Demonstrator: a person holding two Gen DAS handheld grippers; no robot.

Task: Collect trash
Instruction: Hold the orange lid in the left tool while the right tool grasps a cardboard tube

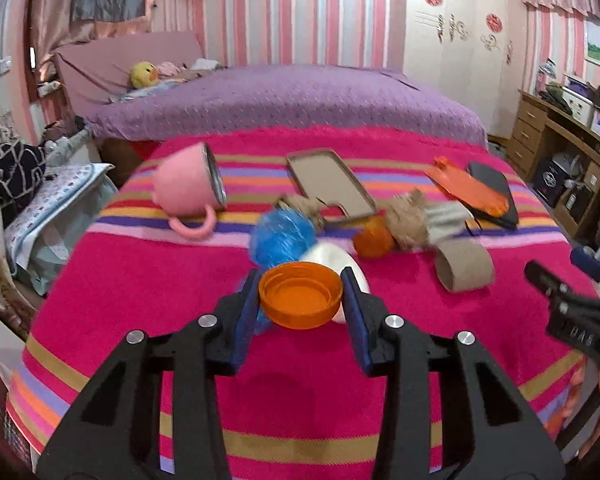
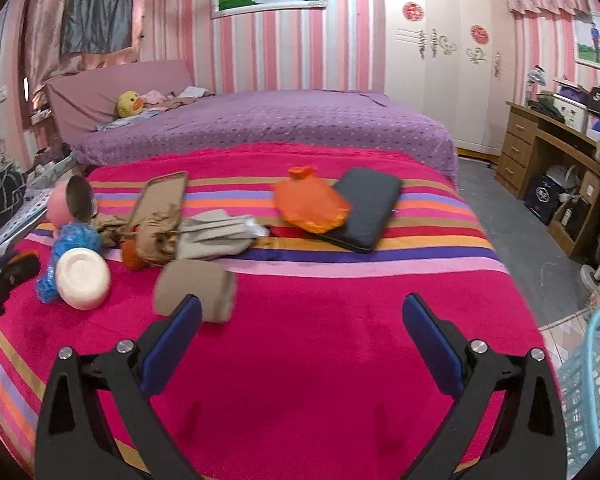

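Observation:
My left gripper (image 1: 301, 296) is shut on an orange plastic lid (image 1: 300, 295), held a little above the pink striped blanket (image 1: 140, 280). Behind the lid lie a white bowl (image 1: 332, 258) and a crumpled blue wrapper (image 1: 278, 236). Farther back sit an orange ball (image 1: 374, 240), brown crumpled paper (image 1: 408, 220) and a cardboard tube (image 1: 464, 266). My right gripper (image 2: 302, 330) is open over bare blanket (image 2: 320, 340), with the cardboard tube (image 2: 196, 286) just beyond its left finger (image 2: 172, 344). It also shows at the right edge of the left wrist view as a black gripper (image 1: 572, 304).
A pink mug (image 1: 188, 192) lies on its side at the left. A flat cardboard tray (image 1: 328, 180), an orange bag (image 2: 310, 200) and a dark flat case (image 2: 366, 208) lie farther back. A light blue basket (image 2: 592, 384) stands at the right of the bed. A wooden desk (image 2: 540, 152) is beyond.

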